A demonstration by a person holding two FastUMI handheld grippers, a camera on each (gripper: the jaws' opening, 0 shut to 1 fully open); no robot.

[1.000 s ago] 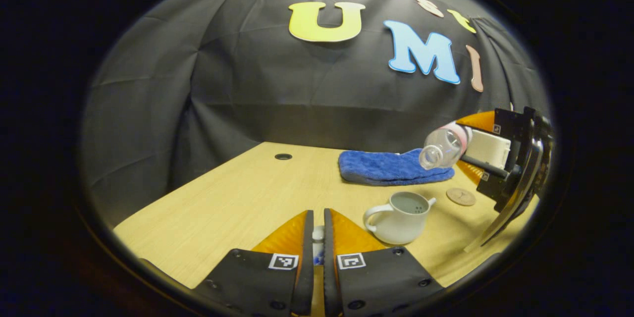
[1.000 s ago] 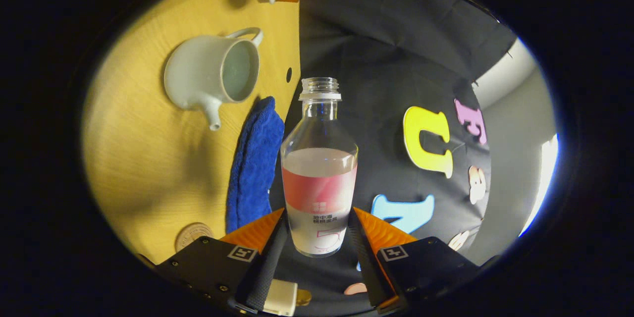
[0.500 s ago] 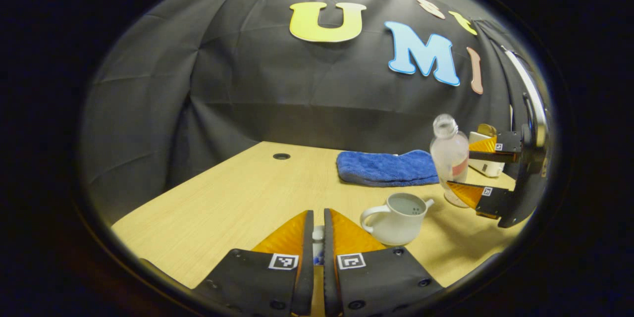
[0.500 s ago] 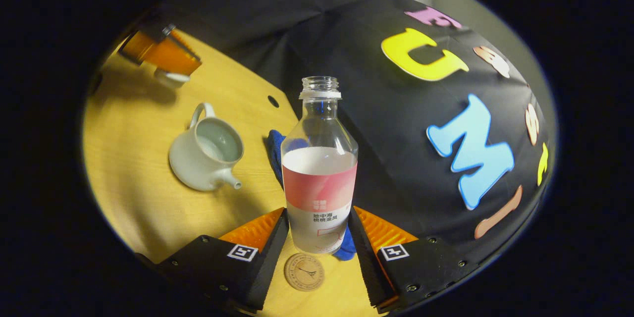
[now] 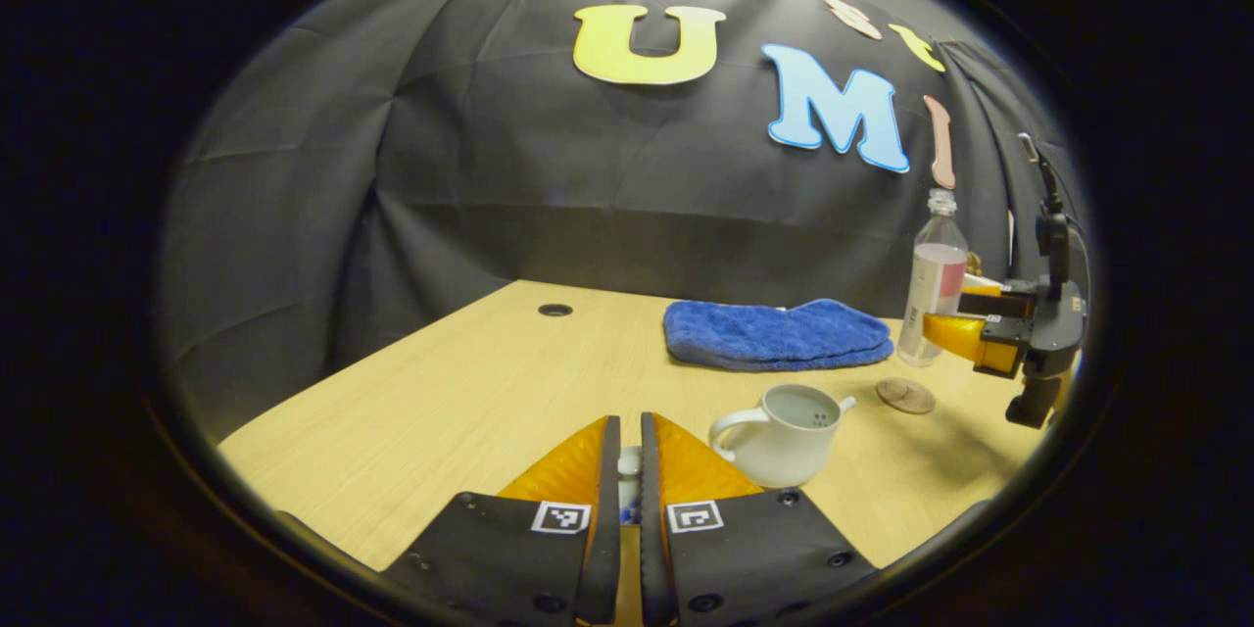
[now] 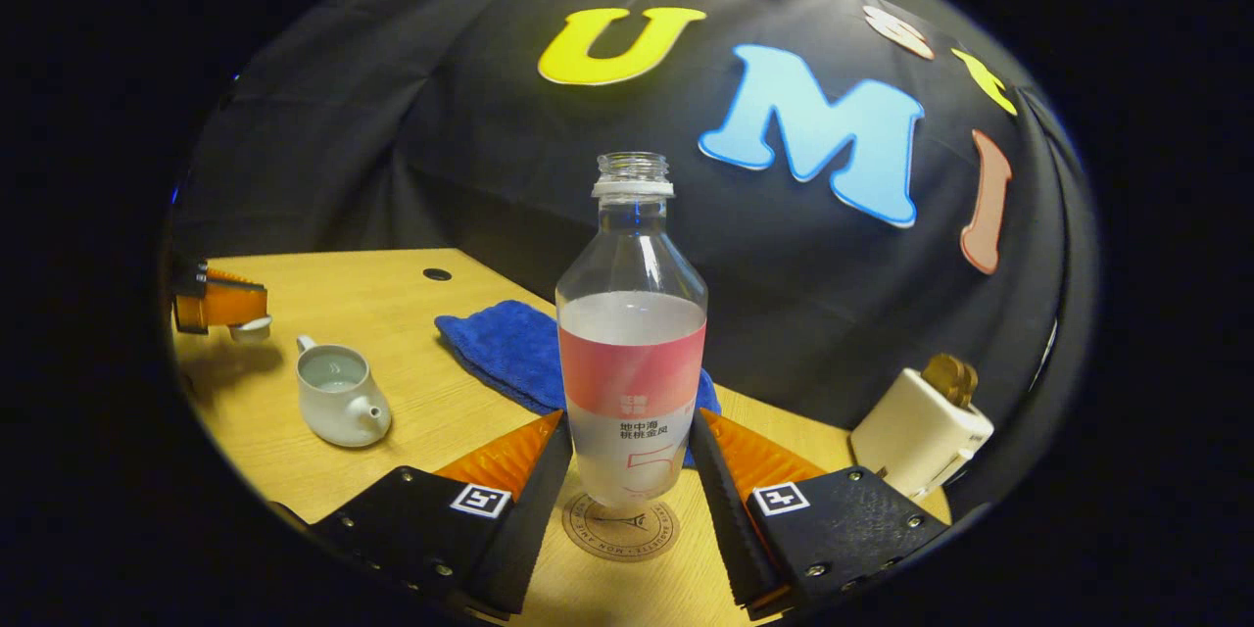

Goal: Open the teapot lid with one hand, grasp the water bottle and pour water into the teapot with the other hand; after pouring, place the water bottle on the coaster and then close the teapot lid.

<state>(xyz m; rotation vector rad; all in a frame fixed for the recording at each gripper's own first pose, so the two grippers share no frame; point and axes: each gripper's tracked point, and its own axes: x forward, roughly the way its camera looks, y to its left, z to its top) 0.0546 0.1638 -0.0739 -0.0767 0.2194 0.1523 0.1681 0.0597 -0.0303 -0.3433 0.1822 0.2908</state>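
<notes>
The wooden table [image 5: 470, 382] carries a blue towel [image 5: 774, 333] at its far side. In the right gripper view, a white box [image 6: 916, 431] sits at four o'clock; the uncapped water bottle [image 6: 632, 353] stands upright, clamped in the right gripper [image 6: 632, 456], just above the coaster [image 6: 620, 527]. The left gripper view sets that bottle [image 5: 933, 279] at three o'clock, raised beyond the coaster [image 5: 904, 395]. The open teapot [image 5: 779, 431] stands beside the left gripper [image 5: 629, 470], whose jaws pinch the small lid [image 5: 629, 460].
</notes>
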